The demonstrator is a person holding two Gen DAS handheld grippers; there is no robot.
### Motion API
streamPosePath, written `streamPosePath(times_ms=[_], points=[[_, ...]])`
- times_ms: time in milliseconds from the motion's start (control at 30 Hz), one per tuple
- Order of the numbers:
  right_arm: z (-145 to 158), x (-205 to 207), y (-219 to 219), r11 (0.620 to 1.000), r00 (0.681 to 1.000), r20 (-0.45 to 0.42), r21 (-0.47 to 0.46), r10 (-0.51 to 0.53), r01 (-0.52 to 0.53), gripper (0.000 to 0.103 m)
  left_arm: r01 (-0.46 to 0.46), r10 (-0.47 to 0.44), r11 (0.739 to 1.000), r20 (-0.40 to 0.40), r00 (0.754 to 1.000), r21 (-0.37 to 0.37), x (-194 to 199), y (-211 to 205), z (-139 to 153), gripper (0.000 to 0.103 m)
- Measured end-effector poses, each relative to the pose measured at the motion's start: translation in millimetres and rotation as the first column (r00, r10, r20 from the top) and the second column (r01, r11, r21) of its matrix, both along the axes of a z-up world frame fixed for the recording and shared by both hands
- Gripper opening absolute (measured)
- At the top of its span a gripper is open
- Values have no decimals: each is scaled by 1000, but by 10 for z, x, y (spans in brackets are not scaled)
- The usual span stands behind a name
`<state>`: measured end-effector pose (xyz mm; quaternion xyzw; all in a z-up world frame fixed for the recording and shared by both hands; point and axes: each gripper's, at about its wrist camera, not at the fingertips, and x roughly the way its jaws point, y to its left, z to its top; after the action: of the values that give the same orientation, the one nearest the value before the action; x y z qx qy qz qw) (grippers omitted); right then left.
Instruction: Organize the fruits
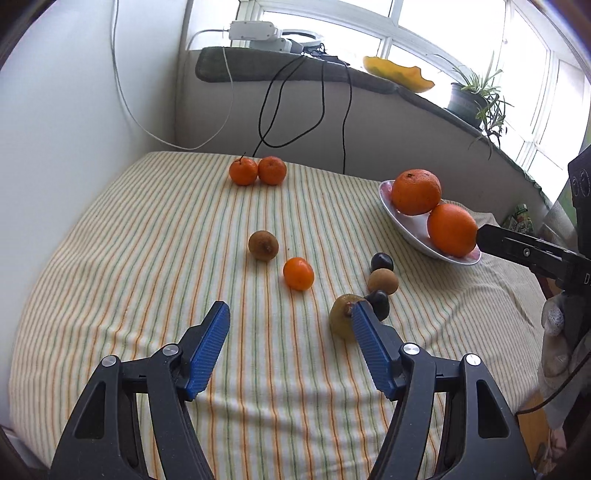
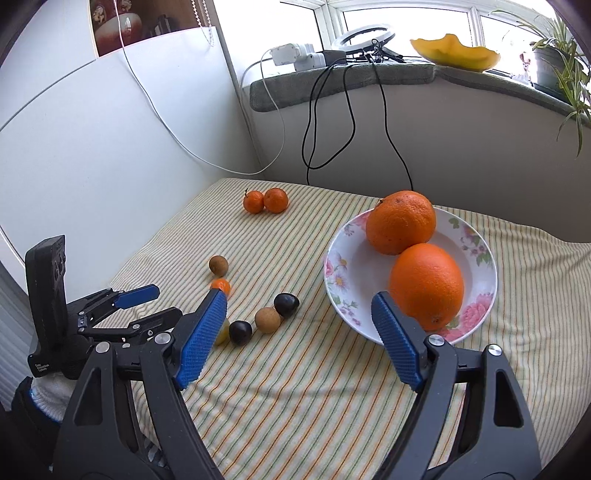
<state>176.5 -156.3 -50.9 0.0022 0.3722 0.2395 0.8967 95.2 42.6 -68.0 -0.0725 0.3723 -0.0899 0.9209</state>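
Striped tablecloth [image 1: 147, 258] under scattered fruit (two oranges [image 2: 413, 251] plated)

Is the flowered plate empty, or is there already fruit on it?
Not empty. The flowered plate holds two large oranges; the smaller fruits lie on the striped cloth.

Daylight enters through the windows [image 1: 424, 33] at top right, which are overexposed to white. The striped cloth [image 1: 184, 258] is evenly bright, with soft shadows under the fruit. Fisheye distortion curves straight lines; corners vignette dark. Focus is sharp overall.
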Motion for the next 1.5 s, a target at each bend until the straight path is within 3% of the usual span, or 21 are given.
streamPosePath(times_ms=[100,267,400,600,733,1267,1500], points=[[-144,-8,64,999,998,-63,34,15,-13,69,24,-25,999,-12,1000,-44,-42,-17,-37,61],[-387,93,120,997,986,-167,71,-9,21,53,77,-77,996,-11,997,-36,-85,-151,-79,54],[-503,219,111,991,974,-226,118,-34,62,50,113,-113,994,-9,994,-3,-78,-245,-108,52],[-646,377,109,978,951,-307,179,-44,103,41,137,-137,991,-24,990,-13,-30,-273,-162,47],[-702,459,118,969,937,-347,216,-38,119,41,151,-152,988,-36,988,-23,14,-289,-184,46],[-753,538,233,974,927,-373,198,-28,109,27,159,-161,987,-78,984,-30,193,-325,-306,43],[-751,522,229,974,929,-369,201,-24,105,27,167,-171,985,-75,982,-51,210,-316,-318,31]])
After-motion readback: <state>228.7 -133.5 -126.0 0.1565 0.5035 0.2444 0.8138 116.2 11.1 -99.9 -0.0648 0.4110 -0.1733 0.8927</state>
